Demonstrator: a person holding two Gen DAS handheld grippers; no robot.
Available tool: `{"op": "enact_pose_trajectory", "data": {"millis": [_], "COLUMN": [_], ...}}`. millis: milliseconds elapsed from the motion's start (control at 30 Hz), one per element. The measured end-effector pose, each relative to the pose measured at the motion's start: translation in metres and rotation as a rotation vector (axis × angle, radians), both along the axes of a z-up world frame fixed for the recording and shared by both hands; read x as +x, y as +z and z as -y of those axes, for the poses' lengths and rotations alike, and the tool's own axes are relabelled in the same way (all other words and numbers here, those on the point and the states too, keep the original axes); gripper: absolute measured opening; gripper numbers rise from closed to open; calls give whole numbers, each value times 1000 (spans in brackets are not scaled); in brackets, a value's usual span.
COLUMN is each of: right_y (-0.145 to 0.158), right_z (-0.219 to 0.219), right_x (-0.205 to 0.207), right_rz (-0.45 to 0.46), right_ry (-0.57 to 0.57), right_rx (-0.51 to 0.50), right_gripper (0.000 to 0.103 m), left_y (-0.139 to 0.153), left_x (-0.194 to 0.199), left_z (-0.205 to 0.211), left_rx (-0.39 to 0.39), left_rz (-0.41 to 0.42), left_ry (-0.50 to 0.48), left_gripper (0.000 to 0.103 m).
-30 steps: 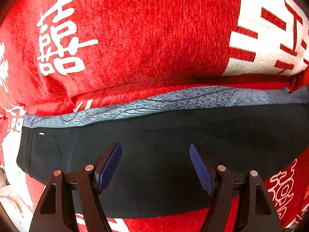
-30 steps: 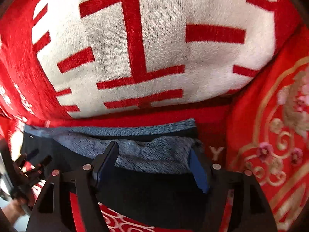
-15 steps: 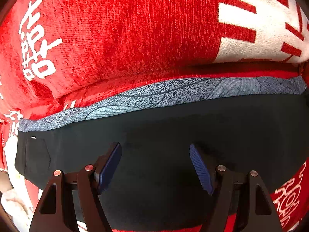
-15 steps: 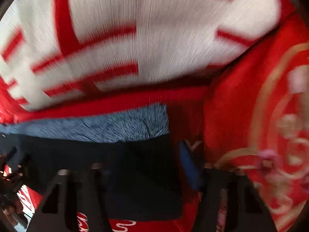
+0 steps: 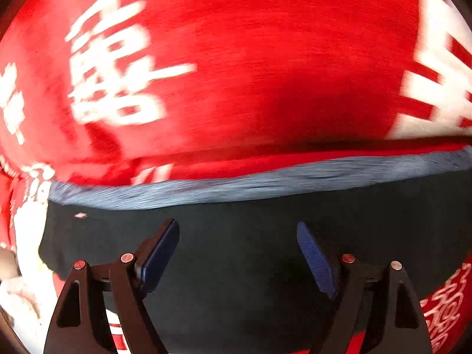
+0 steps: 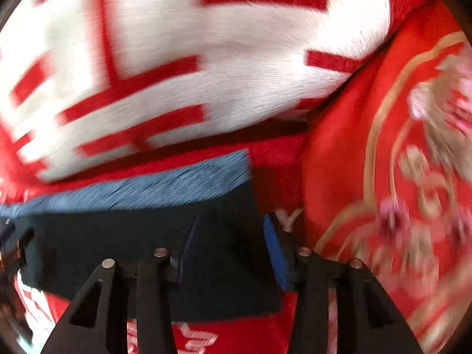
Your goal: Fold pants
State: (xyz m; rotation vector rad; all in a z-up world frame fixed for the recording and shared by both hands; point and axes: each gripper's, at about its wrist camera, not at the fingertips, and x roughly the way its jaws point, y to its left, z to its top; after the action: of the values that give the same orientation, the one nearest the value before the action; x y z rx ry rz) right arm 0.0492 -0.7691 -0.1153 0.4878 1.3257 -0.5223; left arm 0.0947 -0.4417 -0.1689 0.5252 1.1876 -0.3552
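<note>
so the dark pants [image 5: 250, 265] are lying on the red blanket with the big white characters [image 5: 236, 73], grey-blue waistband [image 5: 265, 180] running along the far edge. the big change is on the right side: a second ago the right gripper [image 6: 228, 247] had its jaws wide around a bunched-up bit of waistband, now they've pulled in noticeably and straddle the right end of the pants [image 6: 147, 236]. can't tell if they're actually biting the cloth yet, there's a gap showing and it's all motion blur. the bunched bit looks flattened out too. left gripper [image 5: 237, 253] hasn't done much, jaws wide apart and hovering over the middle of the pants, holding nothing, just drifted sideways a bit. my read: the right end is about to get grabbed for the next fold.
</note>
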Motion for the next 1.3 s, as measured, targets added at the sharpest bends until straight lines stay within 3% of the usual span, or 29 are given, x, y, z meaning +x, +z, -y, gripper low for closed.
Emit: {"op": "enact_pose_trajectory", "data": {"millis": [100, 167, 367, 500, 600, 733, 967, 1000, 1033, 1067, 1200, 1300], "right_y": [3, 4, -5, -50, -85, -115, -127, -131, -130, -126, -104, -114], "right_z": [-46, -77, -204, -286, -324, -341, -335, -333, -330, -330, -340, -348], "right_x": [11, 22, 60, 65, 87, 98, 103, 102, 102, 102, 103, 97], "right_rz": [38, 82, 231, 274, 274, 282, 324, 315, 308, 302, 323, 279], "right_ry": [72, 104, 206, 178, 123, 14, -134, -171, -185, -188, -105, -105], "right_rx": [78, 149, 481, 708, 764, 794, 812, 822, 823, 810, 665, 633], "right_gripper": [48, 48, 48, 48, 48, 48, 44, 37, 21, 11, 6, 5], "left_y": [-8, -6, -1, -14, -40, -51, -57, -57, -57, -55, -58, -60], "left_x": [25, 35, 48, 60, 78, 73, 79, 79, 78, 74, 77, 71], "left_z": [-41, -70, -151, -188, -195, -204, -219, -219, -219, -218, -224, -223], "left_rx": [72, 68, 95, 100, 97, 52, 0, 0, -2, -4, -11, -4], "left_rz": [-2, -6, -9, -27, -62, -72, -82, -83, -83, -83, -66, -45], "left_ry": [85, 128, 154, 142, 130, 87, 40, 36, 33, 31, 11, -4], "left_gripper": [83, 83, 83, 83, 83, 83, 87, 87, 87, 87, 87, 87]}}
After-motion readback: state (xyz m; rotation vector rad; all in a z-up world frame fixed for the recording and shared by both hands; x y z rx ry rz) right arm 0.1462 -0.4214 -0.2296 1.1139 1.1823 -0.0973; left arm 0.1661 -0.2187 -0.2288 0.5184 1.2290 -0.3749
